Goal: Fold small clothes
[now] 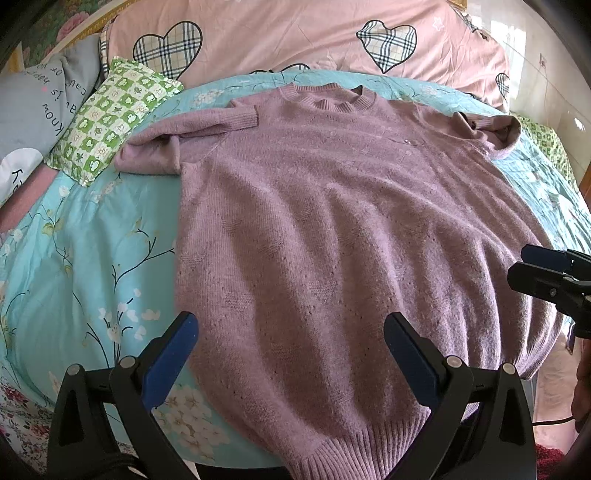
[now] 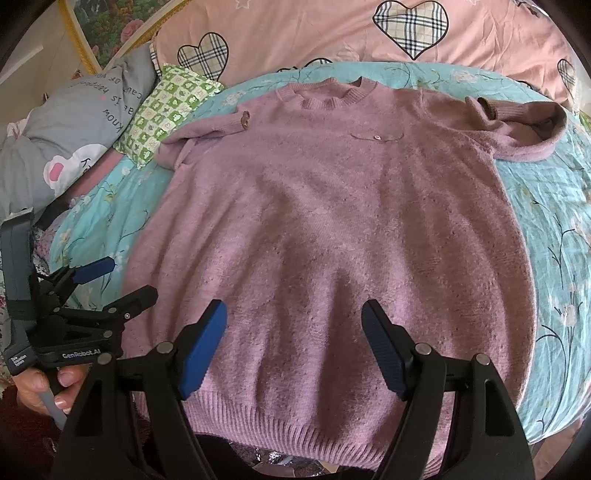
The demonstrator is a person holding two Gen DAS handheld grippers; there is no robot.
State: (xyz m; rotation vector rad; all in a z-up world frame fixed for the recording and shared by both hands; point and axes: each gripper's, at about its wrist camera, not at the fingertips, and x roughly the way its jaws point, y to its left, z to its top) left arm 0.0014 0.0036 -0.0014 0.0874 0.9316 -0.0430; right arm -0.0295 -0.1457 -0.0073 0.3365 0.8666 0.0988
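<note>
A mauve knit sweater (image 1: 332, 221) lies flat, front up, on the turquoise floral bedsheet (image 1: 81, 258), neck away from me, both sleeves bent in near the shoulders. It also shows in the right wrist view (image 2: 332, 221). My left gripper (image 1: 291, 325) is open and empty, hovering above the sweater's lower left part near the hem. It also shows in the right wrist view (image 2: 125, 280). My right gripper (image 2: 295, 314) is open and empty above the lower middle of the sweater. It also shows at the right edge of the left wrist view (image 1: 521, 264).
A green checked small pillow (image 1: 110, 118) and a grey printed pillow (image 1: 40, 103) lie at the back left. A pink quilt with plaid hearts (image 1: 295, 33) lies behind the sweater. The bed's front edge is under the sweater hem (image 2: 295, 432).
</note>
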